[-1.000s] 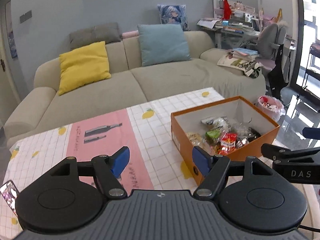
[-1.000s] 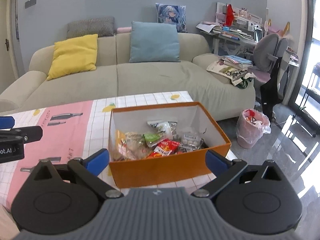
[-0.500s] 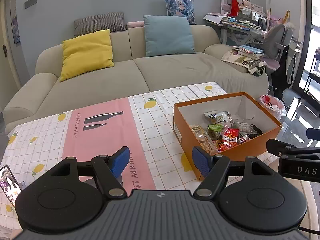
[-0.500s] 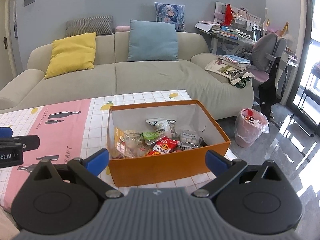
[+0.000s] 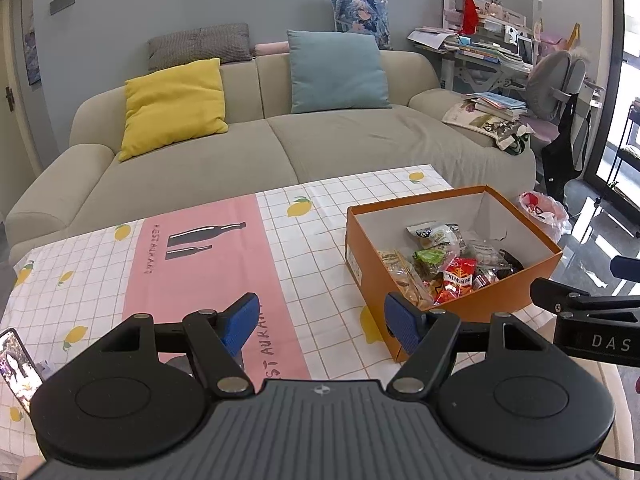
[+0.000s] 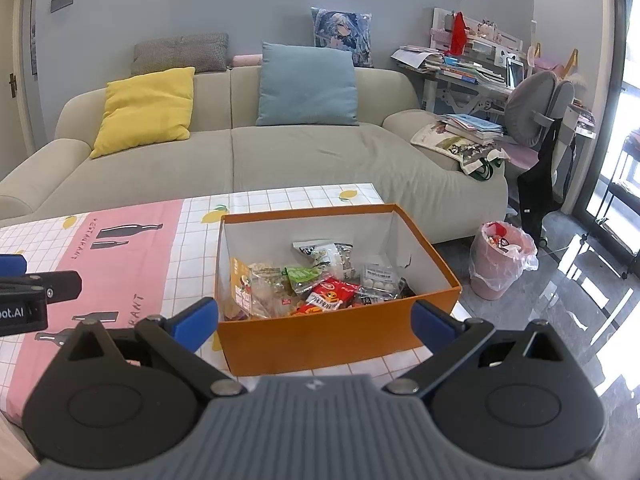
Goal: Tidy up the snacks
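Since a second ago, the left wrist view has levelled out of its tilt, while the right wrist view is almost unchanged. The left gripper point(image 5: 320, 322) stands wide and empty over a tablecloth point(image 5: 192, 264) printed "RESTAURANT", beside a lit phone point(image 5: 18, 364). The orange box point(image 6: 332, 336) of snack packets point(image 6: 326, 298) sits on the cloth's right part, framed by the wide, empty right gripper point(image 6: 314, 320). Behind stands a beige sofa point(image 6: 280, 152), and a pink bin point(image 6: 500, 260) is on the floor.
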